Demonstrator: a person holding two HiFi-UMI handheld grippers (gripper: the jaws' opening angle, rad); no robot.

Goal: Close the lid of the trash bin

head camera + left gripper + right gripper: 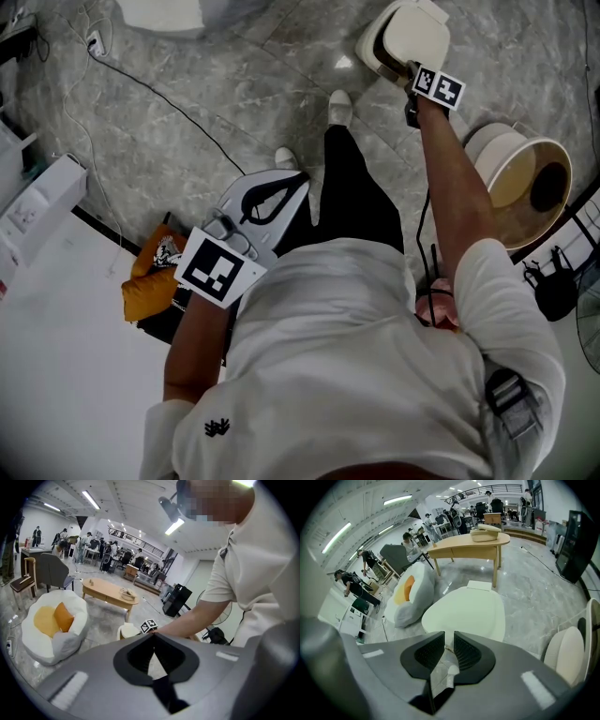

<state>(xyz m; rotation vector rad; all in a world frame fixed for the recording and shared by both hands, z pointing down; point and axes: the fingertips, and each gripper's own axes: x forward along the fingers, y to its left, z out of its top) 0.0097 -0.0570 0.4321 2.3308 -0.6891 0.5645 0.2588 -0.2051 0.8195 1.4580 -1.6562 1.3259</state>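
The cream trash bin [380, 47] stands on the marble floor ahead of the person's feet. Its lid [417, 33] is tilted, and a dark opening shows along its left side. My right gripper [415, 94] reaches out to the lid's near edge. In the right gripper view the lid [464, 616] fills the middle. The right gripper [448, 637] has its jaws almost together, with the lid's front edge between the tips. My left gripper [272, 199] is held close to the body, shut and empty. In the left gripper view, the left gripper [153, 637] points toward the bin [127, 631].
A round cream seat [520, 178] stands right of the bin, with a black bag [553, 281] nearer. A cable [159, 94] runs across the floor at left, beside white furniture [37, 202] and an orange cushion [150, 277]. Beyond the bin stand a wooden table [473, 545] and a beanbag [412, 597].
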